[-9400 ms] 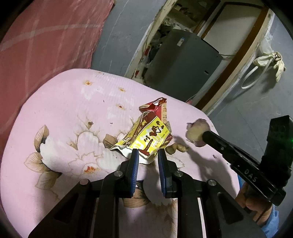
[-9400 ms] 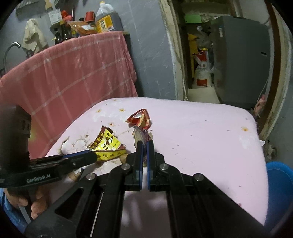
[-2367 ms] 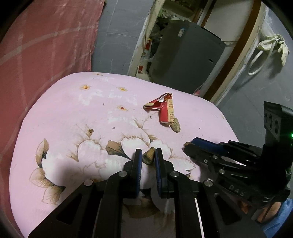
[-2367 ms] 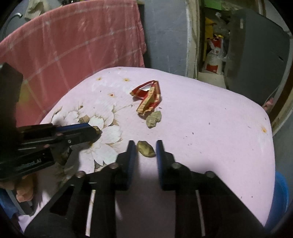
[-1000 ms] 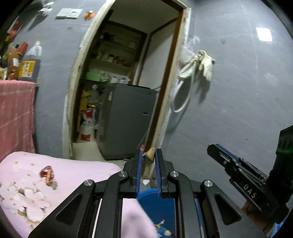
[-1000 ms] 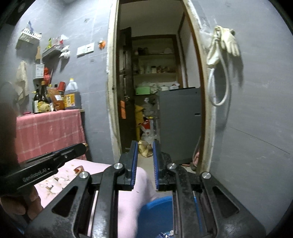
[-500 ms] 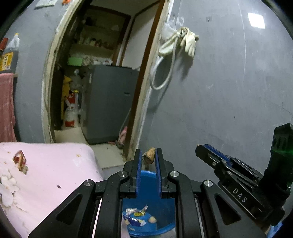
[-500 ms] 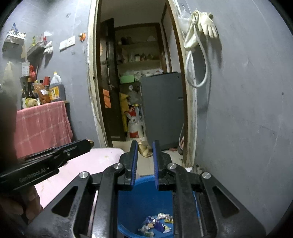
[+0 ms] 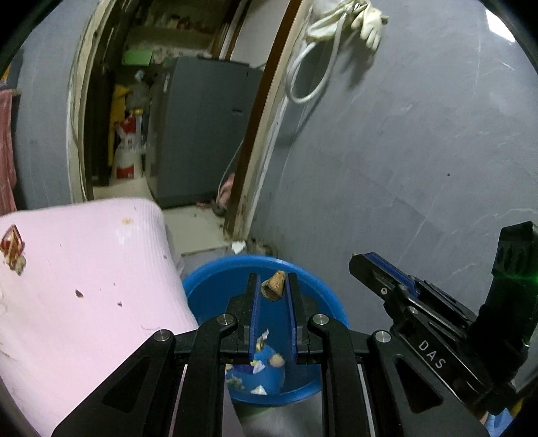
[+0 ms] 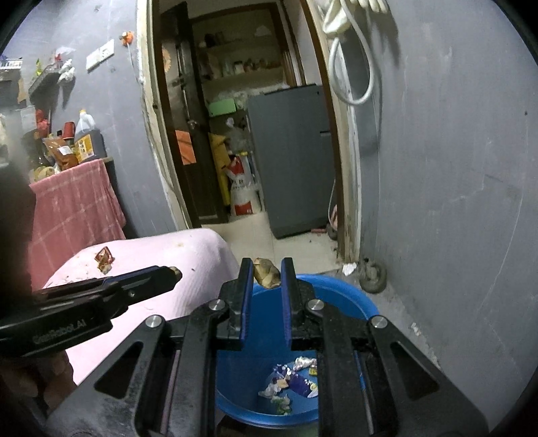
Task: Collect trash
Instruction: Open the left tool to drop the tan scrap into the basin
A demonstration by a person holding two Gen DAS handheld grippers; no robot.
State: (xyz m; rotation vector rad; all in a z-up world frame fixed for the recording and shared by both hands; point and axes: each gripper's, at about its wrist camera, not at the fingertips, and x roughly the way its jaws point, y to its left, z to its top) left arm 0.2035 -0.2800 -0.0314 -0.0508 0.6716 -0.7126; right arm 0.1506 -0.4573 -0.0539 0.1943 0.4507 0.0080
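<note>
My left gripper [image 9: 271, 289] is shut on a small brown scrap [image 9: 274, 288] and holds it above the blue basin [image 9: 215, 285]. My right gripper [image 10: 265, 273] is shut on a tan crumpled scrap [image 10: 266, 272], also above the blue basin [image 10: 349, 302], which holds several wrappers [image 10: 292, 380]. Each gripper shows in the other's view: the right one [image 9: 356, 265] beside the basin, the left one [image 10: 176, 273] over the table edge. A red wrapper [image 9: 11, 243] with a brown scrap lies on the pink table [image 9: 84, 285]; it also shows in the right wrist view [image 10: 103, 257].
The basin stands on the floor between the pink table's corner and a grey wall [image 9: 403, 151]. A doorway with a grey fridge [image 10: 289, 161] lies beyond. A hose and gloves [image 9: 336, 20] hang on the wall. A pink-draped counter [image 10: 74, 201] with bottles stands at left.
Both grippers have tilted down and moved closer over the blue basin, each still holding its scrap. The basin now fills more of both views.
</note>
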